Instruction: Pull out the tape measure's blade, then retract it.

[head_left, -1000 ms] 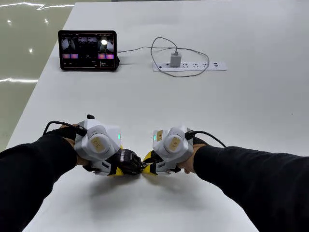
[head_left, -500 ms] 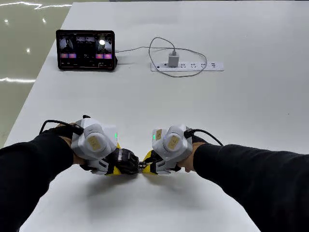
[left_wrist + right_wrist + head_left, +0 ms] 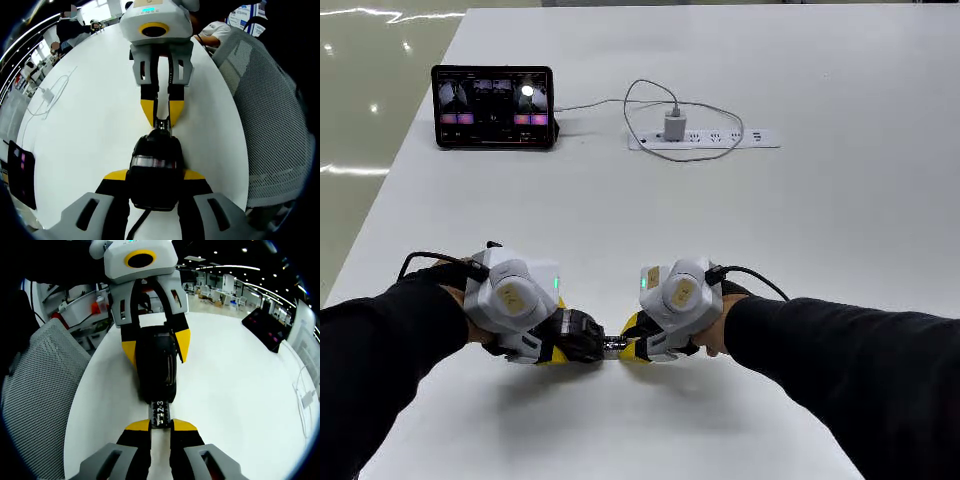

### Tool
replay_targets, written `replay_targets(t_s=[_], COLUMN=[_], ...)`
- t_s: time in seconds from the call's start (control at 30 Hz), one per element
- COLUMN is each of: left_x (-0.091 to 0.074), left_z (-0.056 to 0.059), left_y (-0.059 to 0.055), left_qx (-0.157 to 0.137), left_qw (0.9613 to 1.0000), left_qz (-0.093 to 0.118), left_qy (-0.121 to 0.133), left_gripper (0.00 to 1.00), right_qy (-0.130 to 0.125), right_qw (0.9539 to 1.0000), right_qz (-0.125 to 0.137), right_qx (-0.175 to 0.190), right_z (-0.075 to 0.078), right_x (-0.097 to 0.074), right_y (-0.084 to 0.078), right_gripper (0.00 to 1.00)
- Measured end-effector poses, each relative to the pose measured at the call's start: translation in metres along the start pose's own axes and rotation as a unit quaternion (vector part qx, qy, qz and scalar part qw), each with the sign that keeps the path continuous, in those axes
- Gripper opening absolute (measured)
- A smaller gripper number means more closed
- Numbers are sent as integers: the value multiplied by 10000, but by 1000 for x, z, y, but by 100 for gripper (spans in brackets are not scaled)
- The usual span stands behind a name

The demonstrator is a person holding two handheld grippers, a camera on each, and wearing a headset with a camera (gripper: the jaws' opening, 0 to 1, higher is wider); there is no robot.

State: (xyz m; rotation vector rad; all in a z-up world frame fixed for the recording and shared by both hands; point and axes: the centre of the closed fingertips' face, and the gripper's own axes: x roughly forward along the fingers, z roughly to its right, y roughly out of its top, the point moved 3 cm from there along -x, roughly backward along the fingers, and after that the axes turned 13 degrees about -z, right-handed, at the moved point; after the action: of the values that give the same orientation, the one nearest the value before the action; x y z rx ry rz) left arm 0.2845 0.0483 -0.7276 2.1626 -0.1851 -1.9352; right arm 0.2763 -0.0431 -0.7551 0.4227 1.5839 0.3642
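A white table (image 3: 820,200) takes up most of the head view, and a grey mesh chair (image 3: 270,110) stands at its near edge. At the far side a tablet (image 3: 494,107) stands with its screen lit. To the right of it lies a power strip (image 3: 720,138) with a white charger (image 3: 675,125) plugged in and a cable (image 3: 640,95) looping round it.

Near the front edge, two black sleeves (image 3: 840,360) reach in, and the grippers face each other tip to tip. The left gripper (image 3: 565,340) is clenched on the black tape measure (image 3: 582,333), its yellow tips pressed to the case's two sides. The case rests just above or on the table (contact can't be told).

The right gripper (image 3: 161,426) is pinched shut on the end of the blade (image 3: 160,414). Only a short stub of blade is out between the case and the right jaws, with the digits 2 and 3 showing in the right gripper view.
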Motion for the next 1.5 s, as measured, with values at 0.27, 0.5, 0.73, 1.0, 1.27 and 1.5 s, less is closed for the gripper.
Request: replay_targets(t_s=[0.27,0.5,0.73,1.0,1.27,1.5], left_x=[0,0,0,0,0,0], left_z=[0,0,0,-1,0,0], left_y=[0,0,0,0,0,0], left_qx=[-9,9,0,-1,-14,-15], left_qw=[10000,10000,10000,10000,10000,10000], left_qz=[7,4,10,4,4,1], left_qy=[6,9,8,10,8,-1], left_gripper=[31,31,31,31,31,31], right_qy=[-11,-13,-18,7,-6,4], right_qw=[10000,10000,10000,9999,9999,9999], right_qz=[-30,-62,-91,-134,-150,-164], right_qx=[7,5,-4,32,40,49], right_z=[0,1,2,2,2,2], right_x=[-2,-4,-6,-8,-10,-13], right_y=[-4,-8,-11,-15,-18,-23], right_gripper=[10,10,10,9,9,9])
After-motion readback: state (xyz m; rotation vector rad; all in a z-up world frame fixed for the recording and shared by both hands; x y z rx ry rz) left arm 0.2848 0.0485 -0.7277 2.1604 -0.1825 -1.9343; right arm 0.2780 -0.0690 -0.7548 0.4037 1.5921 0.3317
